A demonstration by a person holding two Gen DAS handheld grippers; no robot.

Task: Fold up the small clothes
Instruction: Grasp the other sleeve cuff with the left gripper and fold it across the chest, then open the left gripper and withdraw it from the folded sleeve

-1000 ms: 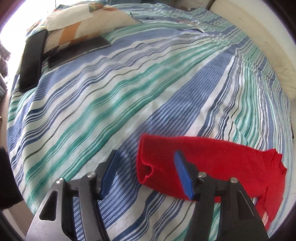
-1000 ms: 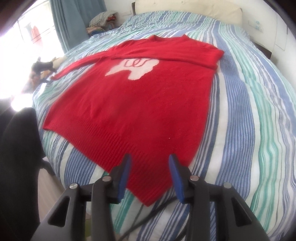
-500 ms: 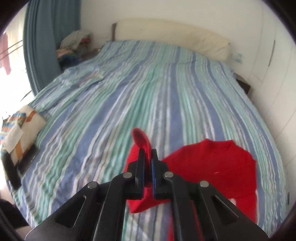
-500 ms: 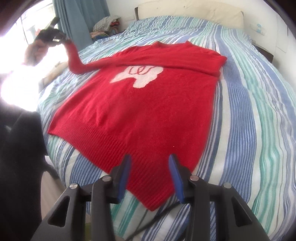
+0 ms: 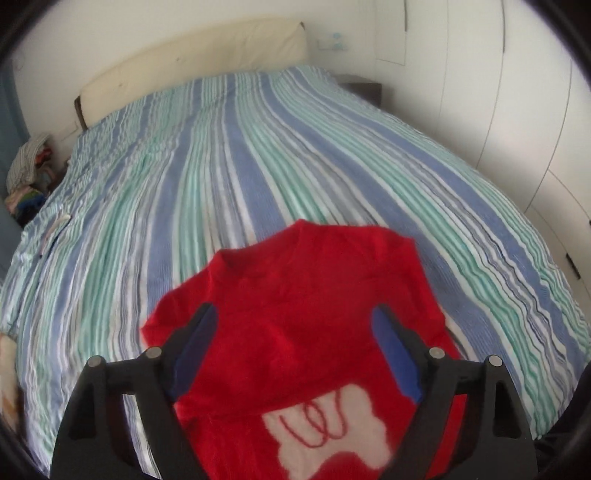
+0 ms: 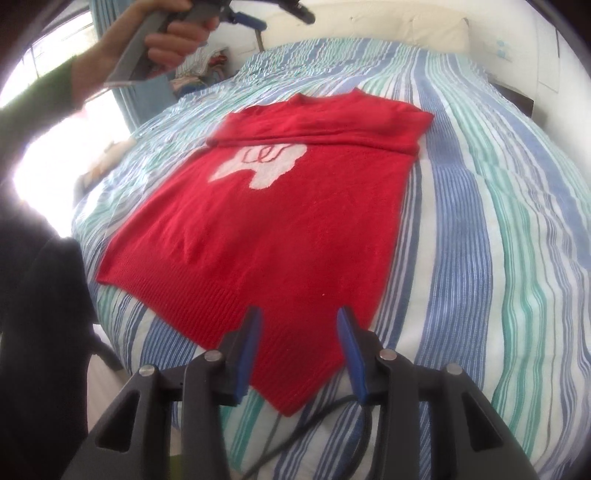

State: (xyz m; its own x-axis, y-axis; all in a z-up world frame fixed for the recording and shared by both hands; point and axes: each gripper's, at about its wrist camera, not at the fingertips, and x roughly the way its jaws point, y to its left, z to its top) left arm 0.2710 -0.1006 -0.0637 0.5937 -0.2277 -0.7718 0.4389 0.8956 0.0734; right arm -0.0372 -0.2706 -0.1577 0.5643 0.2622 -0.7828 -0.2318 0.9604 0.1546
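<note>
A red sweater (image 6: 280,210) with a white patch (image 6: 258,166) lies flat on the striped bed (image 6: 498,221). Both sleeves lie folded across its chest. My right gripper (image 6: 299,325) is open and empty, just above the sweater's hem near the bed's front edge. My left gripper (image 5: 295,321) is open and empty, held in the air above the sweater's shoulders (image 5: 303,280). In the right wrist view the left gripper (image 6: 258,14) shows at the top left, high over the bed.
A cream headboard (image 5: 192,62) runs along the far end. A clothes pile (image 5: 27,177) sits at the far left beside the bed. A black cable (image 6: 314,421) lies near the front edge. White wardrobe doors (image 5: 517,110) stand to the right.
My left gripper carried the left sleeve across the sweater's chest, let it go, opened and rose above the sweater. My right gripper stayed open near the hem.
</note>
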